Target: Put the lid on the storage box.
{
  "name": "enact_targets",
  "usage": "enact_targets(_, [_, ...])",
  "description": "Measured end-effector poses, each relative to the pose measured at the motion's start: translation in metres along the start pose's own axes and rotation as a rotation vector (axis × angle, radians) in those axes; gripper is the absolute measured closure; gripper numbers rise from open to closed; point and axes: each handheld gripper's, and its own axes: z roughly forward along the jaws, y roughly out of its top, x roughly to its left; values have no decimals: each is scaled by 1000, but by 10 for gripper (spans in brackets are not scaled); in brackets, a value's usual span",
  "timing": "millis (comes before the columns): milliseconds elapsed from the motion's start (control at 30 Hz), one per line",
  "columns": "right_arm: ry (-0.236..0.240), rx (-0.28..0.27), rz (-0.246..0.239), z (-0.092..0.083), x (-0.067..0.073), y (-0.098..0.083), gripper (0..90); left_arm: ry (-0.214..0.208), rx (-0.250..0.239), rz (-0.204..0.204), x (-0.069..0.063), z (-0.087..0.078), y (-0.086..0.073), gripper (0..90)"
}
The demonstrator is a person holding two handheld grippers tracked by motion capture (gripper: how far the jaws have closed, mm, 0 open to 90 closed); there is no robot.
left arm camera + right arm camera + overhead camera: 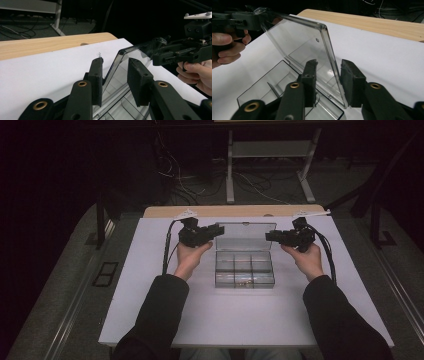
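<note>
We count one clear compartment box point(244, 269), one raised lid point(246, 236) hinged to it, two grippers and two hands. The box lies near the middle of the white table point(150, 310), its long axis running across from side to side; the lid stands tilted up along the box's far edge. The left gripper point(115, 75) straddles the lid's left edge, the right gripper point(328, 77) its right edge; both have a gap beside the plastic, so the jaws are released.
</note>
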Motion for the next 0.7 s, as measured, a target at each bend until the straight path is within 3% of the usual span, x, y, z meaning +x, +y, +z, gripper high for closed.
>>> enact_targets(433, [-25, 20, -59, -12, 26, 7, 443, -21, 7, 32, -7, -7, -6, 608])
enact_targets(700, [-27, 18, -105, -23, 43, 18, 398, -28, 9, 47, -11, -11, -10, 596])
